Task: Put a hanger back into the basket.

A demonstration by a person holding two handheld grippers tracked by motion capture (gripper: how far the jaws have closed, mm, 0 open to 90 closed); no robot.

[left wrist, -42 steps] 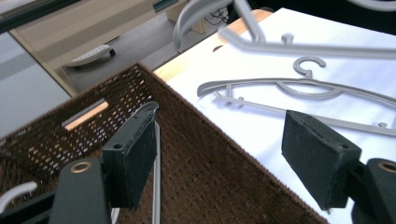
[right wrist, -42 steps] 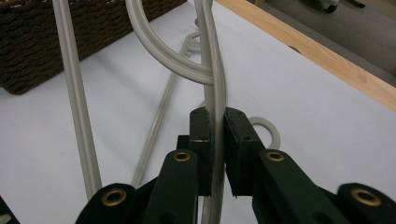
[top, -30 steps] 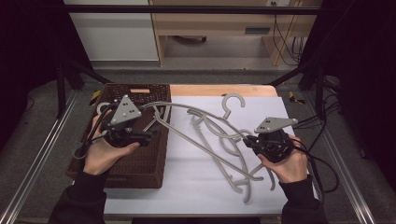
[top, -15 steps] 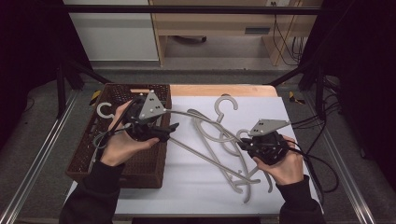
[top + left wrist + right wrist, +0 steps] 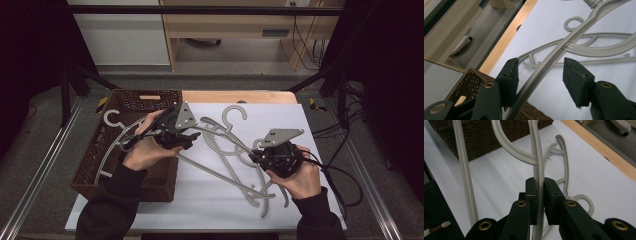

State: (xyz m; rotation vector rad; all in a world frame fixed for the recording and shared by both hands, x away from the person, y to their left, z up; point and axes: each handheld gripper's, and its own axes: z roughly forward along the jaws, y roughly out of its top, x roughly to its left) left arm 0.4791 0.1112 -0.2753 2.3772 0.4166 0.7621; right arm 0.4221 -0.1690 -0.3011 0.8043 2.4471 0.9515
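- Wicker basket (image 5: 87, 172): stands at the left edge of the table, partly off the white sheet (image 5: 210, 200). One grey hanger (image 5: 111, 145) lies inside it, its hook at the far left corner. The basket appears to serve as the collecting bin.
- Left gripper (image 5: 182, 139): held over the basket's right rim, pointing right toward the pile. In the left gripper view its jaws stand wide apart, and a hanger arm (image 5: 541, 72) runs up between them, resting against the left pad (image 5: 510, 77) and well clear of the right pad (image 5: 575, 82). Nothing is clamped. The gap suggests the gripper is straddling the arm in order to take hold of it.
- Hanger pile (image 5: 225, 145): several grey plastic hangers lie crossed and interlocked on the white sheet, between the two grippers. One long arm runs from near the left gripper toward the near right. Because the hangers overlap, lifting one is likely to drag its neighbours.
- Right gripper (image 5: 260, 157): held at the right side of the pile. In the right gripper view its jaws are closed tight on a thin hanger bar (image 5: 537, 167), which passes straight up between the pads. This grip probably steadies that hanger while the left side is taken up.
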